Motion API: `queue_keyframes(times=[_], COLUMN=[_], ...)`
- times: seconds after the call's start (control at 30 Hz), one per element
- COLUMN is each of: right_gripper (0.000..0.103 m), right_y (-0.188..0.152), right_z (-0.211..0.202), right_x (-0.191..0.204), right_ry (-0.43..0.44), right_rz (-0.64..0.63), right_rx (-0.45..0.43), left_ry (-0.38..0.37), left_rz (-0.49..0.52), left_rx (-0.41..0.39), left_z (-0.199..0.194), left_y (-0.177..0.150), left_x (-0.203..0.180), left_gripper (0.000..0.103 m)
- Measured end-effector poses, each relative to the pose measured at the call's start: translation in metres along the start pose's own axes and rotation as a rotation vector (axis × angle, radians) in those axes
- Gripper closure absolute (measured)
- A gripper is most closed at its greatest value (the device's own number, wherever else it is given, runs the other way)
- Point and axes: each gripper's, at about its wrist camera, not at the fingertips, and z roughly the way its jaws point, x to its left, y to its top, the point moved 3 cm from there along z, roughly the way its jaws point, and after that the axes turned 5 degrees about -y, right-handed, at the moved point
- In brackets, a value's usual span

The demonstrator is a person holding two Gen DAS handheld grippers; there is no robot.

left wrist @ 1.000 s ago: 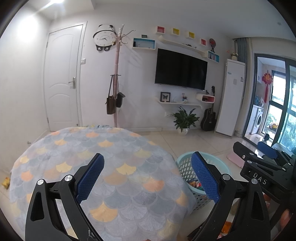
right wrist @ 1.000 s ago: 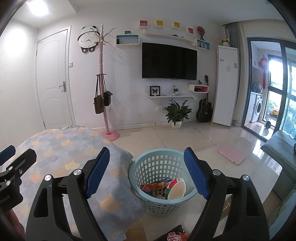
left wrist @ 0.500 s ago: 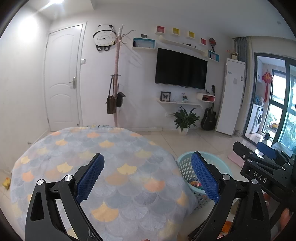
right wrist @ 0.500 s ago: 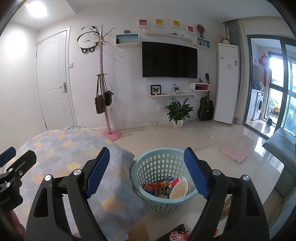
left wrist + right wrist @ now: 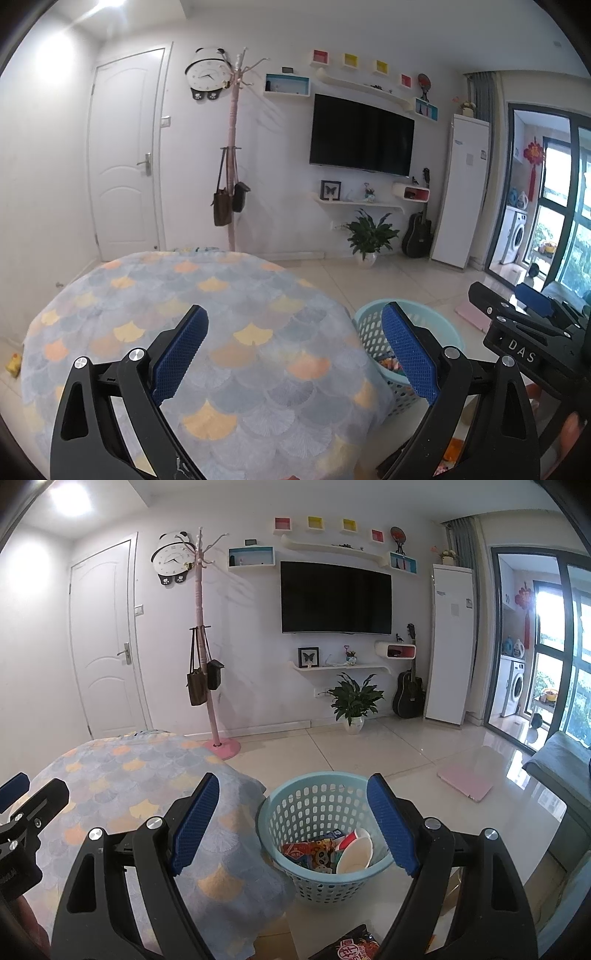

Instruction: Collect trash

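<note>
A light blue plastic basket (image 5: 295, 808) stands on the floor beside the table and holds snack wrappers (image 5: 314, 853) and a red and white paper cup (image 5: 354, 853). It also shows in the left wrist view (image 5: 369, 328). My right gripper (image 5: 293, 827) is open and empty, held above and before the basket. My left gripper (image 5: 295, 350) is open and empty over the table's scale-patterned cloth (image 5: 221, 295). A dark red snack bag (image 5: 347, 947) lies at the bottom edge of the right wrist view.
The cloth-covered table (image 5: 122, 775) fills the left. A pink coat stand (image 5: 210, 657) with bags, a potted plant (image 5: 352, 701), a guitar (image 5: 408, 694) and a white cabinet (image 5: 448, 642) line the far wall. A pink mat (image 5: 465, 784) lies on the tiled floor.
Both views have shifted only slightly; the right gripper has drifted a little, with the basket sitting slightly more centred. Both grippers stay open and empty.
</note>
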Motion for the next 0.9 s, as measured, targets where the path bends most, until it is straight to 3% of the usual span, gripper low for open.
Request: queue_keyframes(times=[0.9], right_gripper=[0.025], right_y=[-0.0068], right_z=[0.0038], right_x=[-0.0025], right_ry=[-0.001], right_rz=[0.005], right_rx=[0.009], left_ry=[0.02], left_rz=[0.003], left_rx=[0.002], left_z=[-0.0006], left_y=[-0.0039], left_x=[-0.0028], left_gripper=[0.009])
